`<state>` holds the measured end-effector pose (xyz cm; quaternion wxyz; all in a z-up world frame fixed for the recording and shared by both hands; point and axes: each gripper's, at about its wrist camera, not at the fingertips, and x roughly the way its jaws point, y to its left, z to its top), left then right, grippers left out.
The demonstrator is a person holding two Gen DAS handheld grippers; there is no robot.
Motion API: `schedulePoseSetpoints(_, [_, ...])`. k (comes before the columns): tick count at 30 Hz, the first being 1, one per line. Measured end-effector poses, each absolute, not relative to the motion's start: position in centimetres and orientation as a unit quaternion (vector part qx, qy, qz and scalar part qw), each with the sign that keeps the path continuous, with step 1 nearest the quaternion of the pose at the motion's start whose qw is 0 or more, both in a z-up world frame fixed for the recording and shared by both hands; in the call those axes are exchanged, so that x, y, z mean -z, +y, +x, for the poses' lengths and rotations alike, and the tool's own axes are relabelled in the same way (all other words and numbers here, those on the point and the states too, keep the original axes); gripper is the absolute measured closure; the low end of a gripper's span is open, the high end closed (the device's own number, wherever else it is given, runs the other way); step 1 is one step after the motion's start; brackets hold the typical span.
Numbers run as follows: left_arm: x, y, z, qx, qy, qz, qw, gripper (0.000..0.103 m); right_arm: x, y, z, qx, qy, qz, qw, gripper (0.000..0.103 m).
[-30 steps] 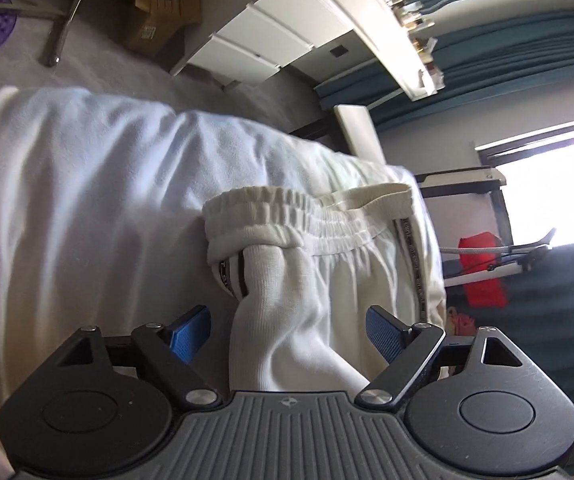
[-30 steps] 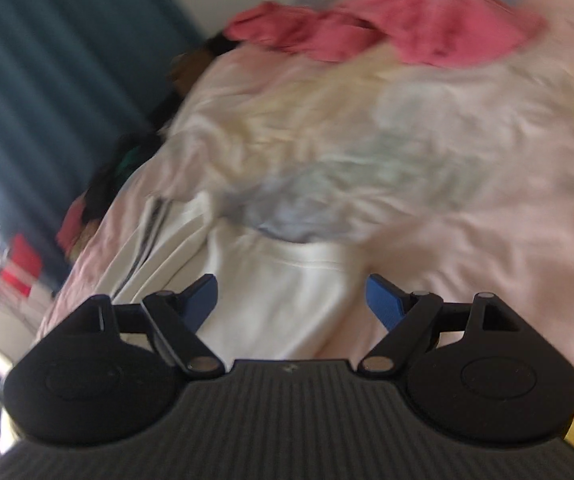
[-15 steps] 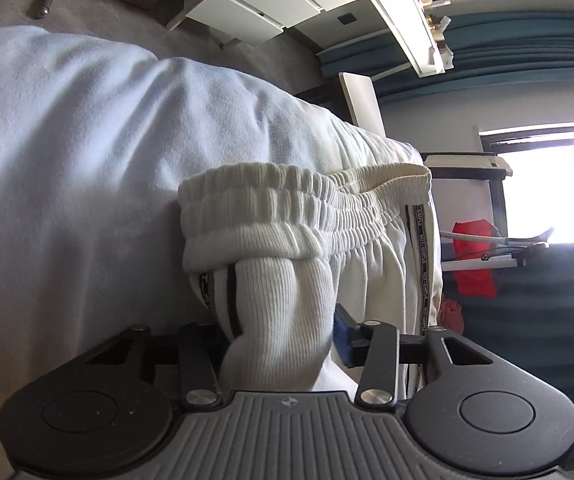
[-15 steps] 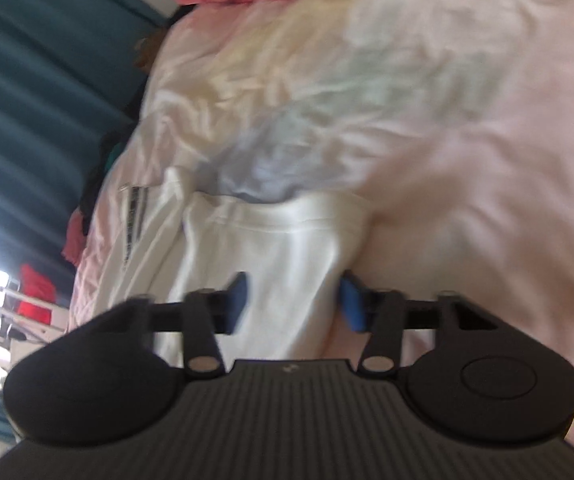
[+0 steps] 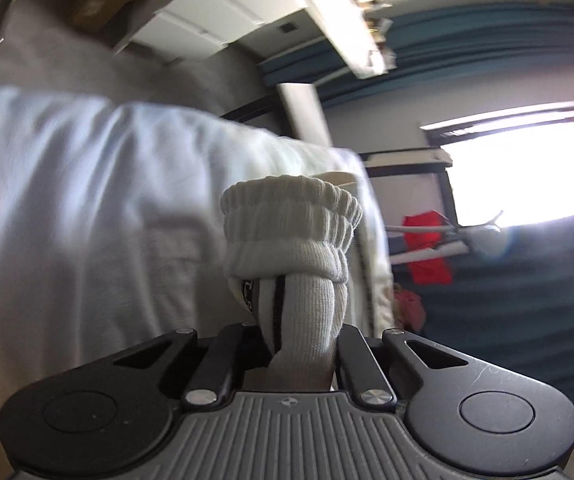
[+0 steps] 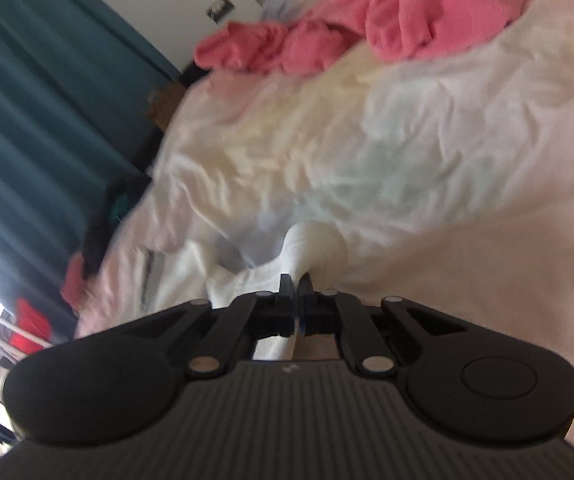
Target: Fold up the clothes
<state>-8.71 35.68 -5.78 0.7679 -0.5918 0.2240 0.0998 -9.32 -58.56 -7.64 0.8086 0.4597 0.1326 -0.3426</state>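
While both tongs are gripping the cream sweatpants (image 5: 291, 240), the folding itself is looking barely started to me. The garment is mostly lying stretched out on the bed (image 6: 427, 152), with its two grabbed ends bunching up off the sheet. No neat crease is showing anywhere yet, so bringing one end over the other and flattening everything is all still waiting.

The left tongs (image 5: 299, 344) are clenching a thick wad of fabric just below the elastic waistband, so they're sitting only partly closed around it, with the striped side seam poking out beside the grip. The right tongs (image 6: 297, 300) are pinching almost fully together on a thin bit of the same pants; it's probably a leg hem, but that view is blurring too much to say for sure. A pink garment (image 6: 367, 28) is sitting crumpled farther up the bed, well apart from all this.
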Motion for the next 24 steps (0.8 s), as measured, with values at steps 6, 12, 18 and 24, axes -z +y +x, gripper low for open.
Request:
schedulePoseSetpoints(6, [1.7,35.2,-5.8,-0.073,0.222,-0.564,0.792,0.095,2.8,-60.1,-6.0,0.343,0.104,0.438,0.824,0.099])
schedulePoseSetpoints(12, [-0.2,33.4,4.1,-0.084,0.221,-0.519,0.821,0.095,-1.3,-60.2,4.7,0.345,0.115,0.375,0.853,0.098])
schedulePoseSetpoints(18, [0.4,29.8,17.2,-0.119,0.233,-0.424,0.867,0.093,-1.2,-59.5,18.3,0.375,0.137,0.288,0.87,0.098])
schedulePoseSetpoints(24, [3.0,28.0,27.3,-0.148,0.265,-0.388,0.87,0.092,3.7,-59.6,28.8,0.383,0.174,0.232,0.877,0.098])
